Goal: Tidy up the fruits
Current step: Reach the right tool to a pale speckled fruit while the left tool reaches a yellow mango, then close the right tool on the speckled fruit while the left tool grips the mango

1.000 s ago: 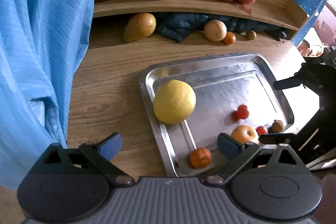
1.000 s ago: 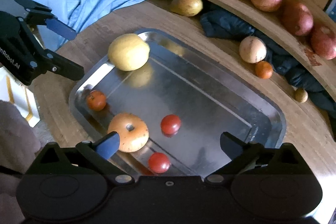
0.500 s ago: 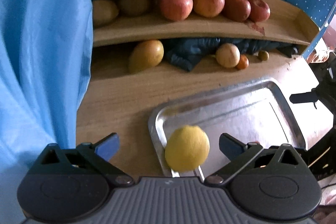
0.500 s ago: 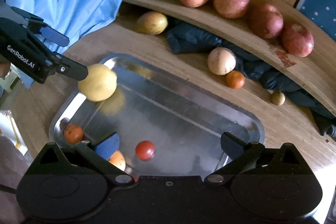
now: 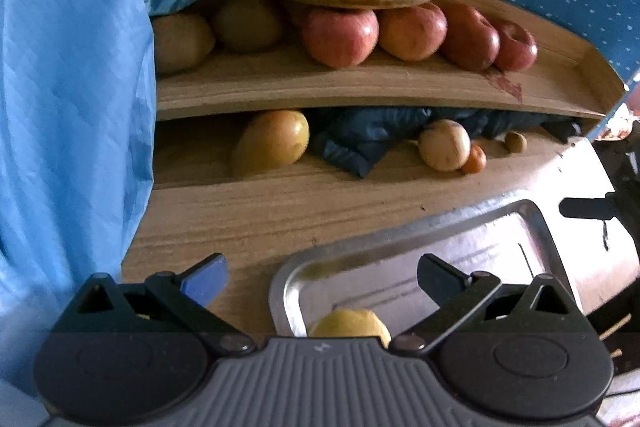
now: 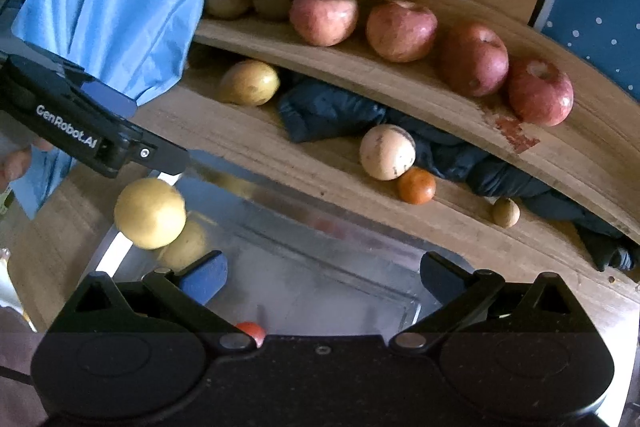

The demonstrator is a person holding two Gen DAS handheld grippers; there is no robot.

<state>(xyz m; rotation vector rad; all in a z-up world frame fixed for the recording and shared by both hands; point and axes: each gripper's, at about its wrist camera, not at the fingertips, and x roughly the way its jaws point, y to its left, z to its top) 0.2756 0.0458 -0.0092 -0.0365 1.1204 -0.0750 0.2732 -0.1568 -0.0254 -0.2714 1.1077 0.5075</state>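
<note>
Both the left tool [image 5: 320, 279] and right tool [image 6: 322, 273] gape wide, holding nothing. The yellow fruit [image 6: 150, 213] sits at the tray's [image 6: 304, 267] nine-o'clock rim, just beneath the left tool. It could roll onto the counter [image 5: 280, 203] if nudged.

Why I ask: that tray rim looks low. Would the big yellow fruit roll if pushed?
Likely rolls readily: the yellow fruit is round, on a smooth metal tray. It sits near a corner, so an outward push might carry it over the shallow rim. Its size suggests some weight.
</note>
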